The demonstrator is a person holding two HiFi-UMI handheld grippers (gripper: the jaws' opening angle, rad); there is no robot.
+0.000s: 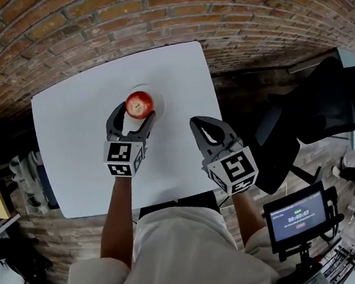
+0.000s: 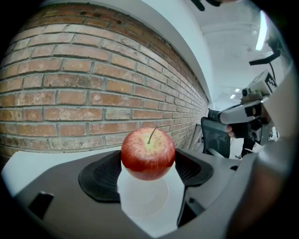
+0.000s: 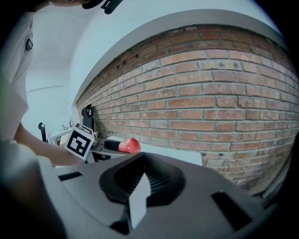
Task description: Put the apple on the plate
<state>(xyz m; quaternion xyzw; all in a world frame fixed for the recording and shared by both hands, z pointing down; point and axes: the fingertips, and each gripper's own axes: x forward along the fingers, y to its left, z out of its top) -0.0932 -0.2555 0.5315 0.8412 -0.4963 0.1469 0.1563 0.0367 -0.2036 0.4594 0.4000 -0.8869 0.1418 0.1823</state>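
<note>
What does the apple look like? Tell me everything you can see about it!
The apple is round, shiny and mostly red, with yellowish speckled skin near the top and a thin brown stem sticking up. It is upright and looks whole. The left gripper is shut on it, one dark ridged pad against each side. Right under it is a white plate on the white table. I cannot tell whether the apple touches the plate or hangs just above it.
</note>
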